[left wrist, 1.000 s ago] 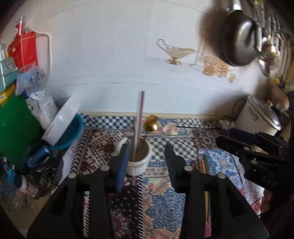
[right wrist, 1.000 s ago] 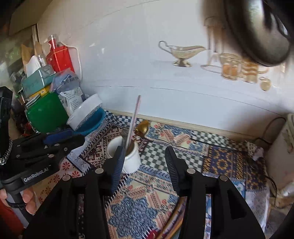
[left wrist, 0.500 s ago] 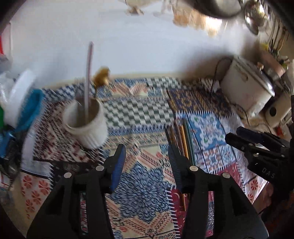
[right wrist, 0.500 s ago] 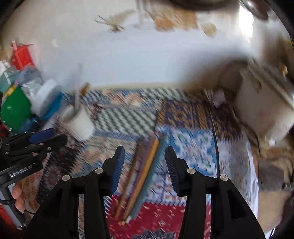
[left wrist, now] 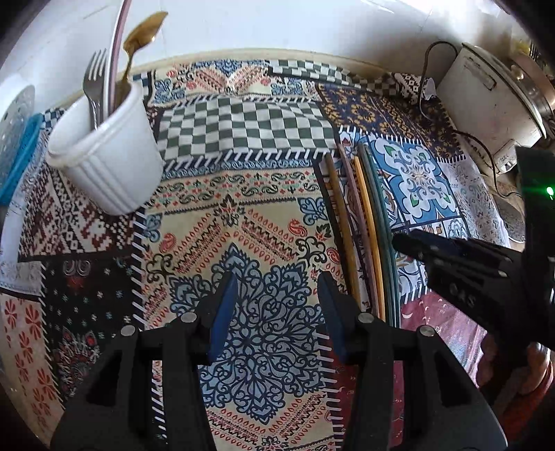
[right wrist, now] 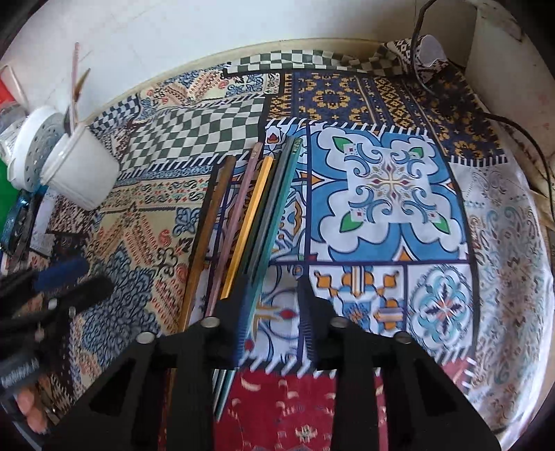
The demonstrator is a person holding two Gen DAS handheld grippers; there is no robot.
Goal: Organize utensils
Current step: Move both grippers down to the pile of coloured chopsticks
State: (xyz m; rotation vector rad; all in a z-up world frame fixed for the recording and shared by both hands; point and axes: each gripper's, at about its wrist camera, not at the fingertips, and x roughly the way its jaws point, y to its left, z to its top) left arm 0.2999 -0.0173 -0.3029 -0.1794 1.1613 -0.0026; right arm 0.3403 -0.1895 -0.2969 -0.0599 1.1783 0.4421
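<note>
done: fork (left wrist: 93, 86), spoon (left wrist: 140, 33) in cup (left wrist: 111, 163) | left: chopsticks (right wrist: 242, 222) on cloth (right wrist: 388, 180) | L gripper (left wrist: 274, 312) spread, empty | R gripper (right wrist: 274, 312) closing, nothing pinched yet

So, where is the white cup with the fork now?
In the left wrist view the white cup stands at the upper left on the patterned cloth, near the wall, left of the row of chopsticks and apart from them.

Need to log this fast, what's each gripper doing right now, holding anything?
Left gripper: open, holding nothing, above the patterned cloth.
Right gripper: fingers closing, nothing between them yet; the chopsticks lie just beside its left finger.
</note>
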